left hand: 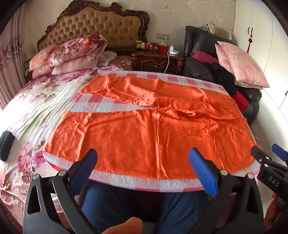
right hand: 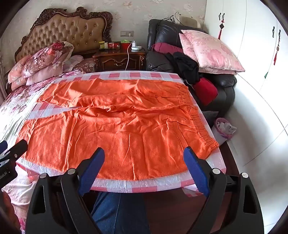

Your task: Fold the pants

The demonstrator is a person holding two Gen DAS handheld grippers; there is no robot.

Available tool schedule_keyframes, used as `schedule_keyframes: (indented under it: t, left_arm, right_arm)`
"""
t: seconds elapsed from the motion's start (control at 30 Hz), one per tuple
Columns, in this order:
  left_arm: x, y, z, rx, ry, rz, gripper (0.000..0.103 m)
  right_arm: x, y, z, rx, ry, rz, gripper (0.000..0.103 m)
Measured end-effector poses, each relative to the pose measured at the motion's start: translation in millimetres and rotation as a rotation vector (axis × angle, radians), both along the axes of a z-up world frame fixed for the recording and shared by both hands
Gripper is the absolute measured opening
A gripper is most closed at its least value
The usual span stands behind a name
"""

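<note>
So I've got both grippers, left gripper (left hand: pixel 143 162) and right gripper (right hand: pixel 144 162), wide open and empty, over orange pants (right hand: pixel 115 126) lying flat on the checkered board (right hand: pixel 111 185)

A tufted headboard (right hand: pixel 66 30) is set against a pale floral-papered wall (right hand: pixel 140 10). A dark wooden nightstand (right hand: pixel 118 57) is placed beside it, next to a black leather armchair (right hand: pixel 223 84). White wardrobe doors (right hand: pixel 257 36) are seen at right, above a pale floor (right hand: pixel 261 144).
</note>
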State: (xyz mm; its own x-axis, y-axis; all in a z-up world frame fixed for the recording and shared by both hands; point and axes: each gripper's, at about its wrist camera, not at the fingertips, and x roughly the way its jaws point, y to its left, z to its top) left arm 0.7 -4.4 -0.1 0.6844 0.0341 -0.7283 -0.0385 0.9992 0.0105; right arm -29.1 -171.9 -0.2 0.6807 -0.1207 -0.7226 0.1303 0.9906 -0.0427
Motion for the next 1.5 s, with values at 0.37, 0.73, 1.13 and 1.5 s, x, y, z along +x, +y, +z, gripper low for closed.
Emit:
schedule_keyframes:
  t: [0.37,0.73,1.13,1.5]
  left_arm:
    - [-5.4,2.9,2.4,-0.040,-0.010,0.001,0.101]
    - [-6.2,2.6,2.5,-0.038,-0.011,-0.002,0.101]
    - [-8.2,1.6,-0.9,-0.029,-0.013,0.000,0.101]
    - [-8.0,2.6,-0.9,-0.028,-0.013,0.003,0.101]
  right_arm:
    - [-0.3,1.4,5.4,-0.022,-0.008,0.004,0.086]
    - [-1.5,4.2,8.3,-0.027,-0.010,0.002,0.086]
    - [-3.6,6.2,1.2,-0.031,-0.008,0.012,0.086]
    - [-3.7,6.6,2.1,-0.029,-0.008,0.011,0.086]
